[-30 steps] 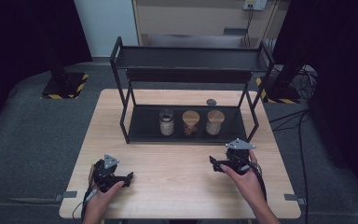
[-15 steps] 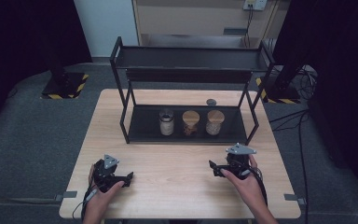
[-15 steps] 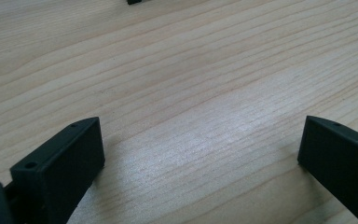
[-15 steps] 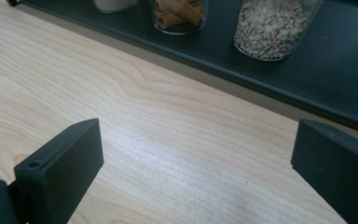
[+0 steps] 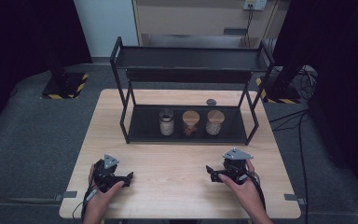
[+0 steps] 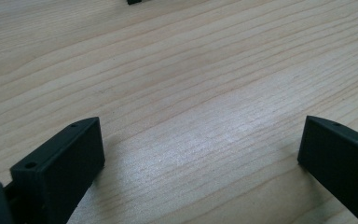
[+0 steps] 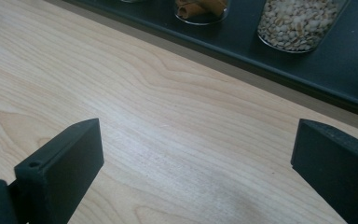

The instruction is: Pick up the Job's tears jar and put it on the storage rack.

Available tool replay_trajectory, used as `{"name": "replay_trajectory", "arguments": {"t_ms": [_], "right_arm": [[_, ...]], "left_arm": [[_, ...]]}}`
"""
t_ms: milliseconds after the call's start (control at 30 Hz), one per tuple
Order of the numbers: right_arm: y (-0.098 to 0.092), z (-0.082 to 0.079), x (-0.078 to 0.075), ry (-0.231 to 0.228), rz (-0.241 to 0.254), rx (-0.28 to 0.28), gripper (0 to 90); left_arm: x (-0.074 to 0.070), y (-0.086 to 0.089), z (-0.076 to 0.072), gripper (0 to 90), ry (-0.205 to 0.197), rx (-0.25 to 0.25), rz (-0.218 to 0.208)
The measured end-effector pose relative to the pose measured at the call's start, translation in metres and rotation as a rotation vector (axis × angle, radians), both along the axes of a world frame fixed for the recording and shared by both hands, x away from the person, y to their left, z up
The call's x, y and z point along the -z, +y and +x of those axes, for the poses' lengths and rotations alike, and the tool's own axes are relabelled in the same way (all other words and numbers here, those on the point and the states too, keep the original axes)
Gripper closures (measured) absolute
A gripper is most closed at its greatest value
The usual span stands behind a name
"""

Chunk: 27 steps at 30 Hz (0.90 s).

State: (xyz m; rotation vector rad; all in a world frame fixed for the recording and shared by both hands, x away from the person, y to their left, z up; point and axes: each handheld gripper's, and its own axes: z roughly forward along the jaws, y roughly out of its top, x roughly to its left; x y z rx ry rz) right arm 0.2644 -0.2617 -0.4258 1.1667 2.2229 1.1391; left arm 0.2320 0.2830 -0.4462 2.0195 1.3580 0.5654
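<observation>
Bench carries a black rack; three jars stand in a row on its lower shelf. Right claw rests near the front edge, jaws wide apart and empty, jars well ahead. Left claw likewise spread, holding nothing.

We see pale wooden table at centre on grey carpet floor. At 12 o'clock, white wall panel and beige cabinet. Black curtains at 10 and 2 o'clock. Yellow-black striped base plate at 10 o'clock.
</observation>
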Motion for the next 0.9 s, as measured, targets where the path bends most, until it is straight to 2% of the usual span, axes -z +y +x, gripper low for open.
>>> {"name": "replay_trajectory", "arguments": {"t_ms": [433,900], "right_arm": [[0.008,-0.005,0.006,0.013,-0.01,-0.044,2.3],[0.02,-0.001,0.016,0.065,-0.036,-0.09,2.4]], "left_arm": [[0.0,0.0,0.0,0.0,0.0,0.0,0.0],[0.0,0.0,0.0,0.0,0.0,0.0,0.0]]}}
